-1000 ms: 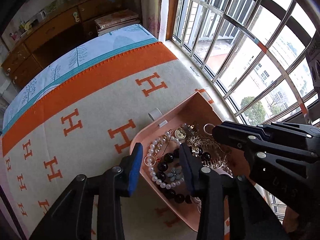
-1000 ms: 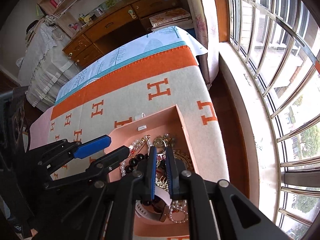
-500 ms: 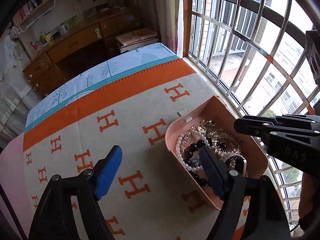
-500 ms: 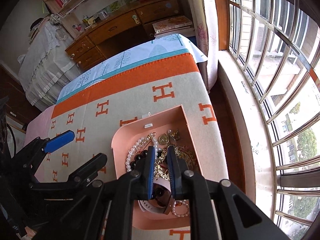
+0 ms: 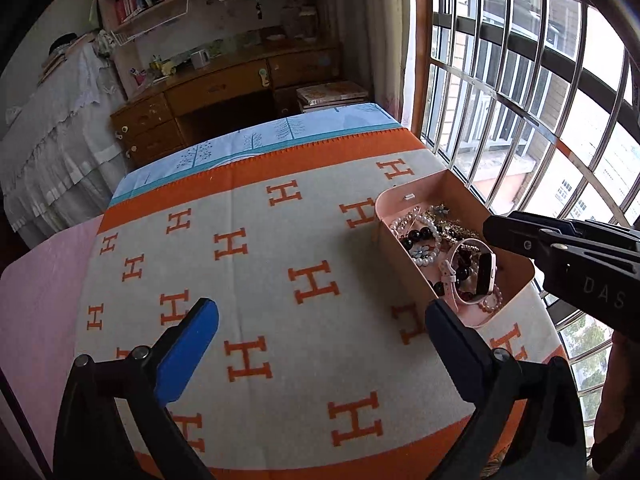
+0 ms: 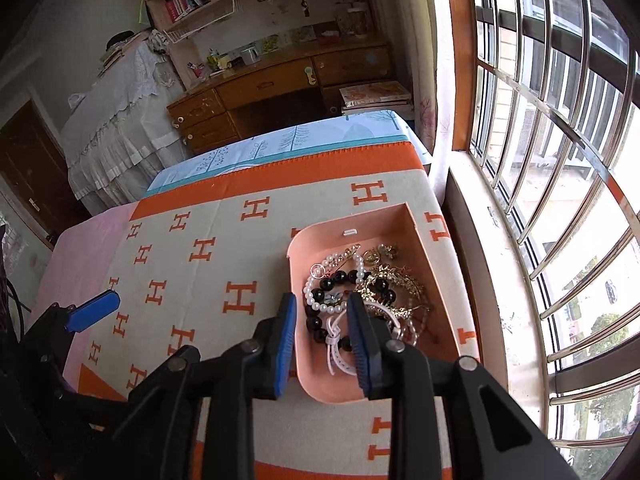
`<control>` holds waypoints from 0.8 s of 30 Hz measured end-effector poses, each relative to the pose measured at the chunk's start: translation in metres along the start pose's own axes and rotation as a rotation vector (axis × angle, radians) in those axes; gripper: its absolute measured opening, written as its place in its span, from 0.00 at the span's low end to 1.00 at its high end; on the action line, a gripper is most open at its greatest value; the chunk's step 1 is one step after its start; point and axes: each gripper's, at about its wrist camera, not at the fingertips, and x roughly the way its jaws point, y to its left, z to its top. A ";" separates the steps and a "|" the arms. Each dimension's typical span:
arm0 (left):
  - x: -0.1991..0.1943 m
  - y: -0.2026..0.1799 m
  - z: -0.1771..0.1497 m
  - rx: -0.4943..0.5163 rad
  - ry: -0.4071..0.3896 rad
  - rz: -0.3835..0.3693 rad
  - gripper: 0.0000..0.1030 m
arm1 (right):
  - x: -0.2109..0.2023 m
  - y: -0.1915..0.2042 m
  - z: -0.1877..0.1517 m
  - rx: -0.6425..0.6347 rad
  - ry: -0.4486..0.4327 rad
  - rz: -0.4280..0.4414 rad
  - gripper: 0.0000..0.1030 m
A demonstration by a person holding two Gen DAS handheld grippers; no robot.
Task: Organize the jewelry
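Observation:
A pink tray (image 6: 424,248) (image 5: 394,254) sits on the blanket by the window and holds tangled jewelry: a pearl bracelet (image 6: 310,294), black beads (image 6: 340,278), gold pieces (image 6: 396,280) and a pink watch band (image 5: 450,276). My left gripper (image 5: 320,320) hangs over the bare blanket left of the tray, jaws still opening and very wide, with nothing between them. My right gripper (image 6: 322,320) hovers above the tray's near left corner. Its jaws are opening and hold nothing. Its arm also shows in the left wrist view (image 5: 560,248).
An orange and cream blanket with H marks (image 5: 256,280) covers the table. A barred window (image 6: 540,160) and its sill run along the right edge, close to the tray. A wooden desk (image 6: 280,84) and a cloth-draped piece of furniture (image 5: 52,128) stand beyond the table's far end.
Both grippers have drawn back and up from the tray. The left one swung left over the blanket and spread wide. The right one's jaws went from nearly shut to parted.

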 end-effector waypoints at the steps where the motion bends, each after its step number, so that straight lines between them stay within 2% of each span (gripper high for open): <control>1: -0.004 0.004 -0.004 -0.013 0.000 0.010 0.99 | -0.004 0.004 -0.005 -0.010 -0.013 0.000 0.26; 5: -0.024 0.024 -0.018 -0.070 -0.020 0.087 0.99 | -0.018 0.020 -0.024 -0.026 -0.061 -0.003 0.29; 8: -0.042 0.039 -0.026 -0.126 -0.051 0.110 0.99 | -0.032 0.030 -0.038 -0.024 -0.092 0.006 0.39; 10: -0.053 0.049 -0.031 -0.165 -0.076 0.118 0.99 | -0.043 0.038 -0.044 -0.035 -0.121 0.021 0.53; 12: -0.063 0.056 -0.034 -0.193 -0.094 0.117 0.99 | -0.053 0.046 -0.049 -0.058 -0.153 0.018 0.61; 16: -0.079 0.059 -0.034 -0.238 -0.126 0.076 0.99 | -0.071 0.055 -0.050 -0.081 -0.213 0.017 0.63; 21: -0.093 0.050 -0.033 -0.235 -0.170 0.108 0.99 | -0.082 0.064 -0.050 -0.112 -0.235 0.003 0.63; 24: -0.099 0.049 -0.032 -0.253 -0.191 0.096 0.99 | -0.089 0.065 -0.051 -0.120 -0.251 0.004 0.63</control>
